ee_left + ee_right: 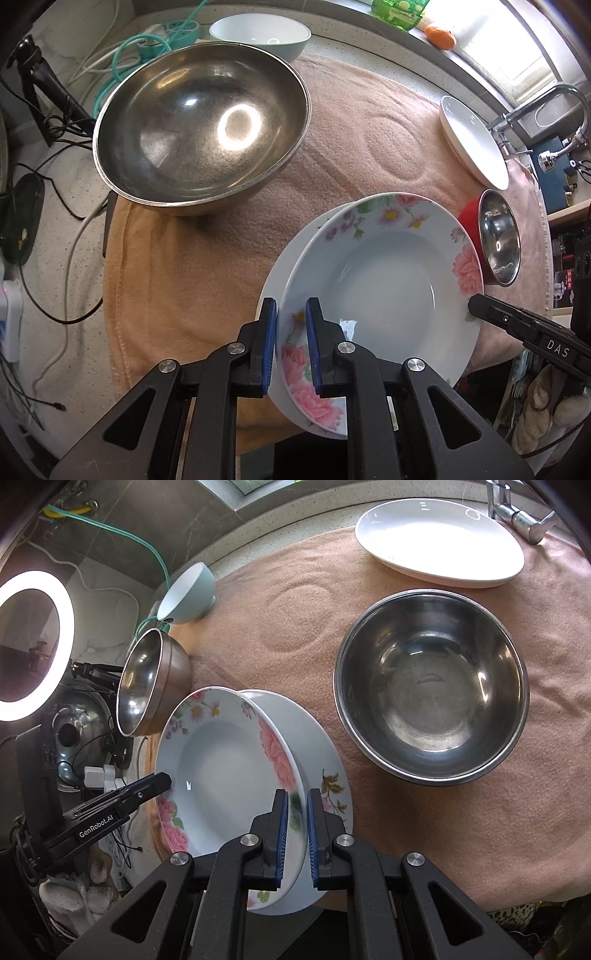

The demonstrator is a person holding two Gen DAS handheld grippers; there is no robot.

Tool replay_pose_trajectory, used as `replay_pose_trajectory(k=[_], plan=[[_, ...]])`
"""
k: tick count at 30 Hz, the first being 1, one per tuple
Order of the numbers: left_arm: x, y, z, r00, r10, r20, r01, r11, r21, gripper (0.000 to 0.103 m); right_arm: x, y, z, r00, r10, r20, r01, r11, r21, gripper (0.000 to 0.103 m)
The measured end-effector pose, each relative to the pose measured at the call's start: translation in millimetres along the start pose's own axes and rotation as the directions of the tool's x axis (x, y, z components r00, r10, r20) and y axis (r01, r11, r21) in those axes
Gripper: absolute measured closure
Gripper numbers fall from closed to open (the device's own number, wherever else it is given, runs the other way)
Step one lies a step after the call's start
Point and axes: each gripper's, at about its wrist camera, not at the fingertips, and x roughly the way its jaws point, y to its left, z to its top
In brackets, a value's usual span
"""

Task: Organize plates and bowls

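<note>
Both tools are on the same dish here: the left tool (pixel 290 345) has its blue pads clamped on the near rim of the flowered plate (pixel 388 291), and the right tool (pixel 297 836) is pinched on the opposite rim of that same plate (pixel 229 771), so it hangs between the two of them, tilted rather than flat. Directly under the flowered plate sits a second plate (pixel 328 771), white with a brown leaf sprig on its rim, resting on the peach towel (pixel 177 280) that covers the table; whether the two plates actually touch I cannot tell, though on the near side the upper one is close above it. Beyond the flowered plate on the left tool's side stands the big steel bowl (pixel 201 129), upright and empty (you can see the ring light's glare in its bottom). Behind that bowl, farther from the flowered plate, is a pale green bowl (pixel 260 35) at the towel's far edge. On the right tool's side, just beside the flowered plate, there is a smaller steel bowl (pixel 430 686) with a red outside, also upright on the towel. Past that one, well apart from the flowered plate, a plain white plate (pixel 439 550) lies near the faucet (pixel 543 107). A ring light (pixel 22 646) glows off beyond the big bowl.
</note>
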Motion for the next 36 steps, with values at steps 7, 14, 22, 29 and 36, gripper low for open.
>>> replay_pose_trajectory(k=[7,14,22,29,36], plan=[[8,0,0,1.0,0.004,-0.013,-0.004,1.0,-0.001,0.089,3,-1,-2,1.0,-0.016,-0.007,0.016,1.0,-0.014,0.094],[12,1,-2,1.0,0.01,-0.018,-0.01,1.0,-0.002,0.089,13,0,-4,0.999,-0.035,-0.027,0.035,0.999,-0.025,0.094],[14,0,-3,1.0,0.006,-0.019,-0.006,1.0,0.005,0.089,17,-2,-5,0.998,-0.044,-0.035,0.043,0.999,-0.024,0.094],[16,-1,-4,1.0,-0.002,-0.028,0.002,1.0,0.017,0.089,16,-2,-5,0.998,-0.049,-0.035,0.048,0.999,-0.021,0.091],[16,-1,-3,0.999,-0.007,-0.032,0.007,1.0,0.016,0.089,16,3,-5,0.997,-0.077,-0.03,0.076,0.996,-0.053,0.087]])
